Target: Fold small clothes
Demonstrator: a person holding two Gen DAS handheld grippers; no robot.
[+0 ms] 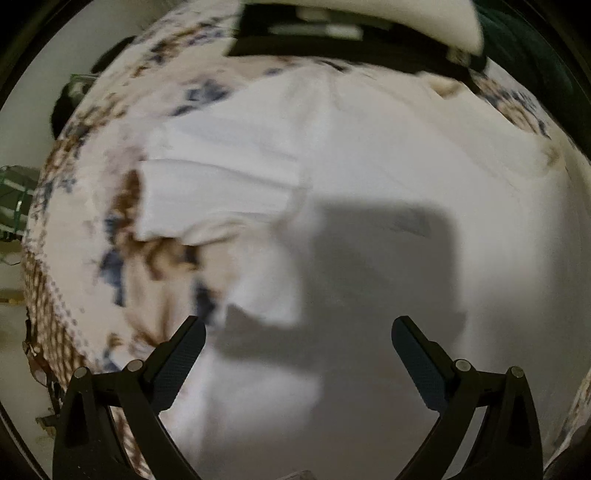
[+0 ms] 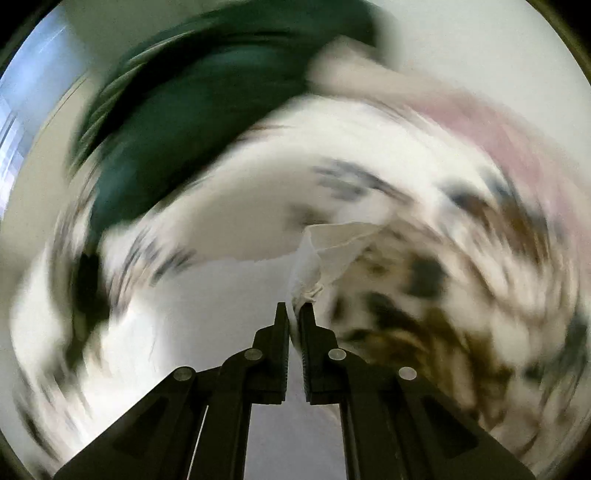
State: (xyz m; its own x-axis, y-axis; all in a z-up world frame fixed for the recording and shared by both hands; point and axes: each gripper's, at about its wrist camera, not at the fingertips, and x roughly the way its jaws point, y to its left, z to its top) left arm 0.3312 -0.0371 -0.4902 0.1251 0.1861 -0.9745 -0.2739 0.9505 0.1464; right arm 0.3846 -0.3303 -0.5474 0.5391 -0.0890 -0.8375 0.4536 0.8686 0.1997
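A white garment (image 1: 351,155) lies spread on a floral bedsheet (image 1: 92,221), with one sleeve (image 1: 214,195) folded across at the left. My left gripper (image 1: 299,332) is open and empty, hovering over the garment's lower part, its shadow on the cloth. In the right wrist view, my right gripper (image 2: 294,310) is shut on a bunched edge of the white garment (image 2: 325,243), which stands up from between the fingers. That view is heavily motion-blurred.
A dark striped item (image 1: 332,40) and a white pillow (image 1: 424,22) lie at the bed's far end. A dark green cloth (image 2: 192,96) and something pink (image 2: 498,133) show blurred in the right wrist view. The bed edge (image 1: 40,295) is at the left.
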